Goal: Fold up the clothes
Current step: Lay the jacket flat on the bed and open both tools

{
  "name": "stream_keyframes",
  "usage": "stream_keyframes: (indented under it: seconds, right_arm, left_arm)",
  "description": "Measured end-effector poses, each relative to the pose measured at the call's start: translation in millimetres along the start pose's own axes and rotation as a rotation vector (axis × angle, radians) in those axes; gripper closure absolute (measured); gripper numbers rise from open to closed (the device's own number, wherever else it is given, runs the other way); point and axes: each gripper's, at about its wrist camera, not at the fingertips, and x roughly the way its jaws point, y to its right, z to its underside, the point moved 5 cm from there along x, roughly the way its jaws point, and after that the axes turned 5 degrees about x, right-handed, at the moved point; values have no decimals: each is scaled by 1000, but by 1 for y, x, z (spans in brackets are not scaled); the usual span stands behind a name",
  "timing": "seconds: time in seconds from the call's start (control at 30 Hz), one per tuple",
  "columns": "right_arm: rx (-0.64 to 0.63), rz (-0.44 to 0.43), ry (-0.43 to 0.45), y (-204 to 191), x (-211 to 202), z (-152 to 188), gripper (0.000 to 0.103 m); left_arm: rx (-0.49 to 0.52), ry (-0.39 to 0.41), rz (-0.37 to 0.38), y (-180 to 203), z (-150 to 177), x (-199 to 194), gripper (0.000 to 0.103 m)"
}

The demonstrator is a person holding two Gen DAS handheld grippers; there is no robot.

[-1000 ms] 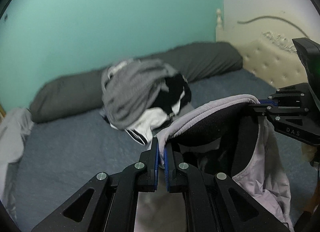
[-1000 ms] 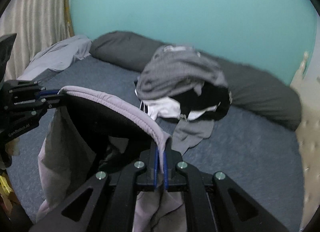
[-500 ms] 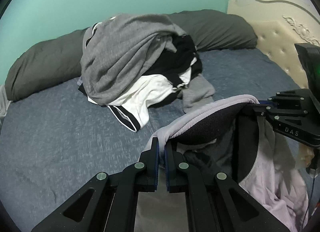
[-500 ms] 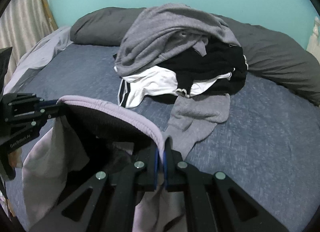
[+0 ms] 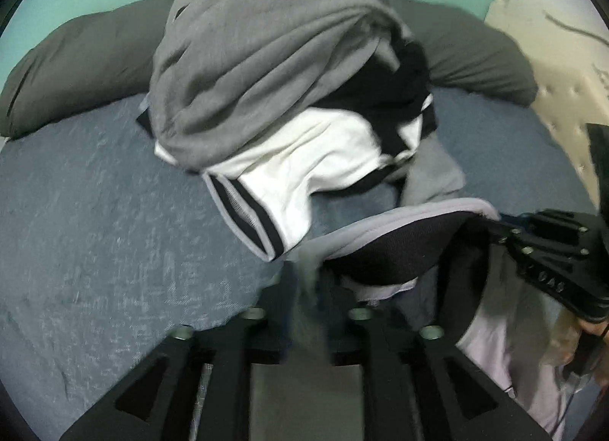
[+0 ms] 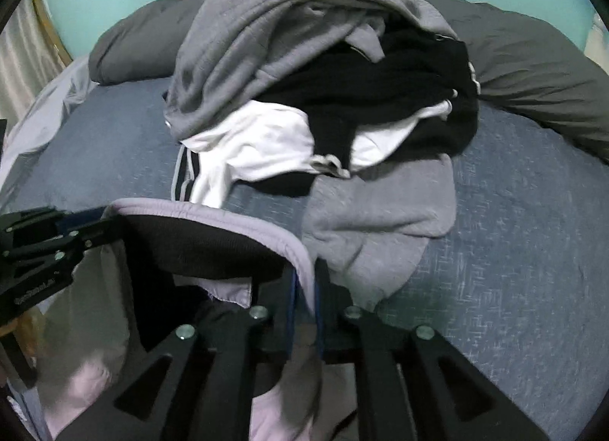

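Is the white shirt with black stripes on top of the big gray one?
No, in the left wrist view the white striped garment lies under the gray garment, which drapes over the top of the pile.

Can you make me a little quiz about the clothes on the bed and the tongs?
1. True or false: the grey top lies on top of the clothes pile.
2. What colour is the waistband stretched between the two tongs? A lilac, B red, C green.
3. Fill in: the pile sits on a blue ____.

Key:
1. True.
2. A. It runs from the left tongs to the right tongs, whose jaws are both opening with cloth between them.
3. Bed.
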Motion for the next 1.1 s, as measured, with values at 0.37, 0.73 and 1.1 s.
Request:
stream_keyframes:
  seconds: [0.37, 0.73, 1.1]
  right_arm:
    - [106, -76, 107, 29, -75, 30, 51]
    - [95, -178, 6, 10, -142, 155, 51]
    - [130, -139, -100, 10, -158, 228, 51]
  left_arm:
    - [-50, 70, 49, -11, 38, -64, 46]
    - [-19, 3, 70, 20, 139, -135, 45]
    - [-12, -64, 108, 52, 222, -164, 40]
